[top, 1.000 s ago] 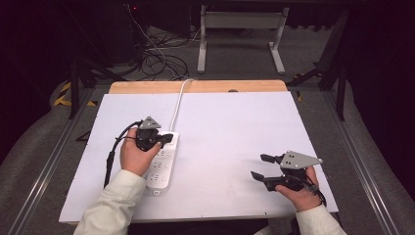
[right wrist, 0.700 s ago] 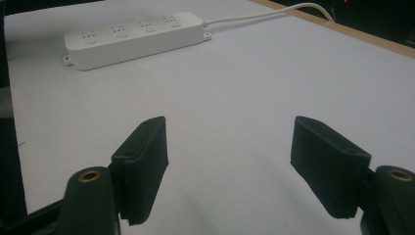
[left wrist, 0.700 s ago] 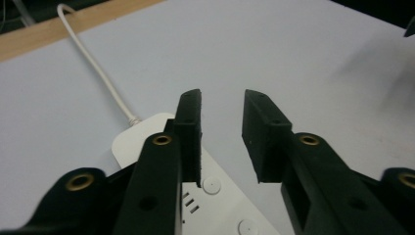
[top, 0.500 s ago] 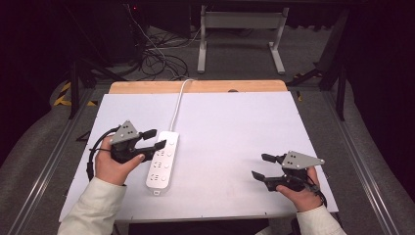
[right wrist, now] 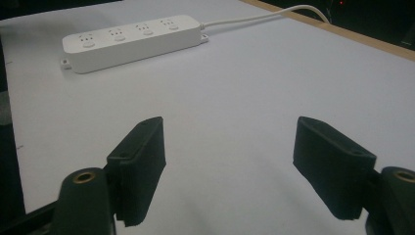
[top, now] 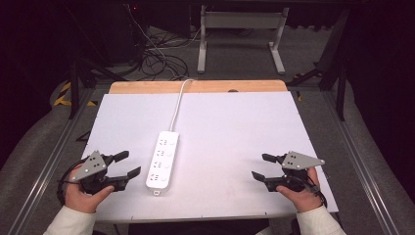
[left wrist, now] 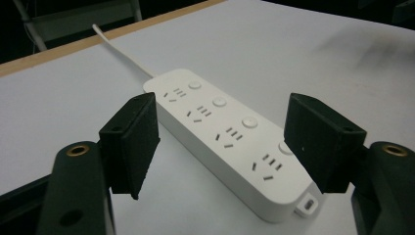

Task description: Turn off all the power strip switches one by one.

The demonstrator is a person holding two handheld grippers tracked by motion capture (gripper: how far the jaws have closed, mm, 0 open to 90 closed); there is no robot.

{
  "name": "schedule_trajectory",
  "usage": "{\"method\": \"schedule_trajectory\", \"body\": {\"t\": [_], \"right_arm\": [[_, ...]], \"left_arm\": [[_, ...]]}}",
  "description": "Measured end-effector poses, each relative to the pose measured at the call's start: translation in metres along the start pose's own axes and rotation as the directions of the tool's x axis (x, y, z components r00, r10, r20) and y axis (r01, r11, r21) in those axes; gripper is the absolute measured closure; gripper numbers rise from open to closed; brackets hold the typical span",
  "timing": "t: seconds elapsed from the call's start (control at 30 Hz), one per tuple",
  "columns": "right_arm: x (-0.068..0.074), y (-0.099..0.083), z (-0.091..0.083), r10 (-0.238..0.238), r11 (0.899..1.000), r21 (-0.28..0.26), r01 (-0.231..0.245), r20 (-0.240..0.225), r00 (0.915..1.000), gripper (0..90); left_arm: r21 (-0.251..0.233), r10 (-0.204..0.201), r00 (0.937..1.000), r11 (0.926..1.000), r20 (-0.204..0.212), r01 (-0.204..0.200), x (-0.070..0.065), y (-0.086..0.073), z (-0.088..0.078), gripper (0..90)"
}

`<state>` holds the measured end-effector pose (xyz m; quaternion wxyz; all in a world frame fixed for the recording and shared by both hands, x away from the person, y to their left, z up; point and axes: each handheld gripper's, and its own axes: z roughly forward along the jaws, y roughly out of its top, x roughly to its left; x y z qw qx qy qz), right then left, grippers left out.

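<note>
A white power strip (top: pixel 163 159) with several sockets and round buttons lies lengthwise near the middle of the white table (top: pixel 230 127); its white cable (top: pixel 178 105) runs off the far edge. My left gripper (top: pixel 126 164) is open at the front left, a short way left of the strip, its jaws pointing at it. In the left gripper view the power strip (left wrist: pixel 230 132) lies just beyond the spread jaws of the left gripper (left wrist: pixel 225 142). My right gripper (top: pixel 260 166) is open at the front right, empty. The right gripper view shows the power strip (right wrist: pixel 132 41) far beyond the right gripper (right wrist: pixel 230 169).
A wooden strip (top: pixel 195 86) borders the table's far edge. Beyond it, on the dark floor, lie tangled cables (top: pixel 156 58) and a grey metal stand (top: pixel 240 34). Metal rails (top: pixel 44 161) run along both sides of the table.
My left gripper has drawn back from over the power strip toward the front left corner, off the strip. The right gripper has stayed in place, open.
</note>
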<state>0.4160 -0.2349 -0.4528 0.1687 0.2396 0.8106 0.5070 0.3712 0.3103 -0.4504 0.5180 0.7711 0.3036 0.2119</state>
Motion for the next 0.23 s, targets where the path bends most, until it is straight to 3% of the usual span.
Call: {"method": "schedule_trajectory", "body": {"t": [0.07,0.13,0.23], "right_arm": [[0.0,0.0,0.0,0.004,1.0,0.001,-0.004,0.0,1.0,28.4],[0.0,0.0,0.0,0.005,1.0,0.0,-0.005,0.0,1.0,28.4],[0.0,0.0,0.0,0.006,1.0,-0.001,-0.006,-0.003,1.0,28.3]], "left_arm": [[-0.011,-0.033,0.9993,0.9994,0.015,0.033,-0.002,-0.007,-0.002,28.0],[-0.017,-0.119,0.9923,0.9926,0.034,0.12,-0.001,-0.014,-0.002,28.2],[-0.017,-0.164,0.9863,0.9862,0.019,0.164,0.002,-0.02,-0.001,27.9]]}}
